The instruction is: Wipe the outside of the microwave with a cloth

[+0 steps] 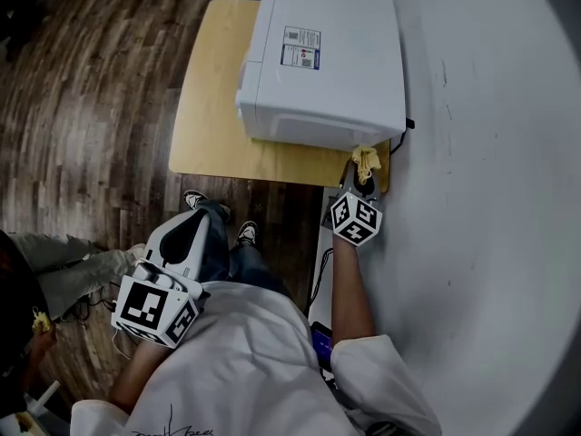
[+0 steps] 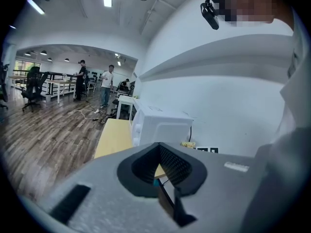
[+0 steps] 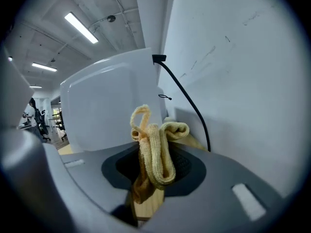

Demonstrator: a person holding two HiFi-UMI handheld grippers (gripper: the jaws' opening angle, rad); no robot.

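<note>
In the head view, a white microwave (image 1: 327, 53) stands on a pale wooden table (image 1: 213, 107) that is pushed up against a white wall (image 1: 490, 153). Only the microwave's top and near side show, so what it holds cannot be seen. The right gripper (image 1: 363, 175) reaches to the near right corner of the microwave with a yellow cloth (image 1: 366, 160) bunched at its tip, and the cloth touches the casing's lower edge there. A black power cable (image 1: 399, 134) drops between the microwave and the wall. The left gripper (image 1: 195, 230) is held low by the person's body, over the dark wood floor (image 1: 91, 80) and well apart from the table.

In the left gripper view, the left gripper (image 2: 163, 171) has its jaws drawn together with nothing between them. Beyond them are the microwave (image 2: 160, 127) and the table (image 2: 114, 137). The cloth (image 2: 188, 143) shows as a small yellow spot at the microwave's corner. People (image 2: 105, 84) stand far back in the room.

In the right gripper view, the right gripper (image 3: 153, 171) is clamped on the folded cloth (image 3: 155, 149), whose loops stick up past the jaws. The microwave (image 3: 112, 101) rises just behind it. The cable (image 3: 187, 98) curves down along the wall (image 3: 243, 81). A strip of the table (image 3: 146, 208) shows beneath the jaws.
</note>
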